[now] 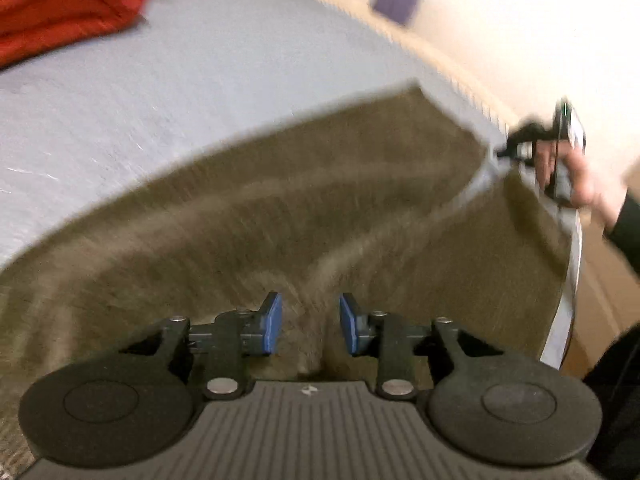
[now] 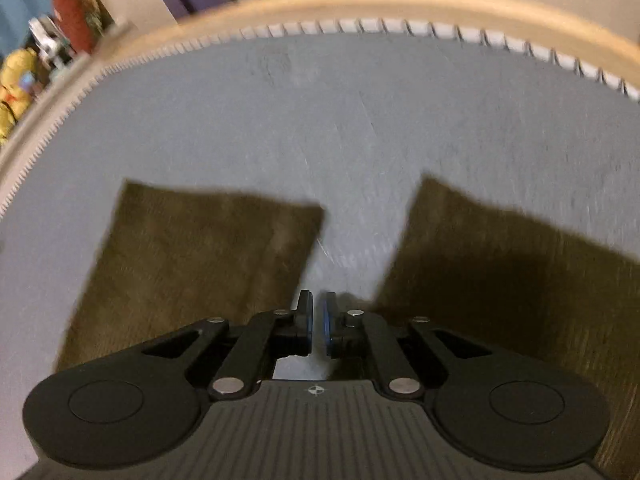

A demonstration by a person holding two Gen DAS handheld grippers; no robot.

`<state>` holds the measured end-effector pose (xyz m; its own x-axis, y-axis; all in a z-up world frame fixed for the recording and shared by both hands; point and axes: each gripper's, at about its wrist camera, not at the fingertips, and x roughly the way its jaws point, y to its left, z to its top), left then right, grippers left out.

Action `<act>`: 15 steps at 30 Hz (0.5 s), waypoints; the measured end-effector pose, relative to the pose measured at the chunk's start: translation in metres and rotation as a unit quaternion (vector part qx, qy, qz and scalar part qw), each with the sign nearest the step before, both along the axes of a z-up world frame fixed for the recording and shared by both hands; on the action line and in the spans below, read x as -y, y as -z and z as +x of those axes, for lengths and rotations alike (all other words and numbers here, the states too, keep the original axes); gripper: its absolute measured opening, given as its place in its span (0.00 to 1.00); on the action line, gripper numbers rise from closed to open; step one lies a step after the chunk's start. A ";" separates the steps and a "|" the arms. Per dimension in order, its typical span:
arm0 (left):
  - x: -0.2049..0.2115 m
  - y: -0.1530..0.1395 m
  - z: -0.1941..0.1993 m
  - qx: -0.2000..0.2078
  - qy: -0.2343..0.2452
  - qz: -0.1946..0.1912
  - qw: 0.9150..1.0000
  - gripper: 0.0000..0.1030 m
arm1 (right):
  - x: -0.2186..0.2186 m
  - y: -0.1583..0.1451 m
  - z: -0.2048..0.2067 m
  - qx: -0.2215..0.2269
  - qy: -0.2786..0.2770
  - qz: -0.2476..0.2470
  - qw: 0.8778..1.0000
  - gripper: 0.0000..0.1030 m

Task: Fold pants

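Note:
Olive-brown pants (image 1: 280,208) lie spread on a grey-blue mattress (image 1: 200,92). My left gripper (image 1: 307,322) is open just above the pants, with a raised fold of cloth between its blue pads, not pinched. In the right wrist view the two pant legs (image 2: 200,256) (image 2: 500,280) lie apart with bare mattress (image 2: 320,128) between them. My right gripper (image 2: 318,322) is shut and empty over that gap. It also shows in the left wrist view (image 1: 508,152), held by a hand at the far right edge of the pants.
A folded red garment (image 1: 68,8) lies on the mattress at the far left. The mattress edge and wooden frame (image 2: 360,0) run along the far side. A purple object (image 1: 394,0) sits beyond it. Cluttered shelves (image 2: 40,52) stand at the far left.

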<state>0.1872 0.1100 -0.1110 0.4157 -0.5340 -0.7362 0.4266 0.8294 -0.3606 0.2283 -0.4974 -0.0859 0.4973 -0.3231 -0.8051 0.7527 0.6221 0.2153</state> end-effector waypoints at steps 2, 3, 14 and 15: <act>-0.033 -0.012 0.000 0.015 -0.059 -0.017 0.998 0.34 | -0.014 -0.014 0.009 0.030 -0.025 -0.016 0.999 0.22; -0.050 -0.016 0.001 0.019 -0.093 -0.017 0.995 0.34 | -0.024 -0.020 0.016 0.045 -0.046 -0.022 0.998 0.28; -0.242 0.020 -0.039 -0.063 -0.424 0.013 0.904 0.60 | -0.204 -0.013 0.124 0.069 -0.430 -0.026 0.900 0.48; -0.253 0.023 -0.043 -0.073 -0.437 0.010 0.897 0.62 | -0.224 -0.008 0.130 0.065 -0.467 -0.039 0.881 0.49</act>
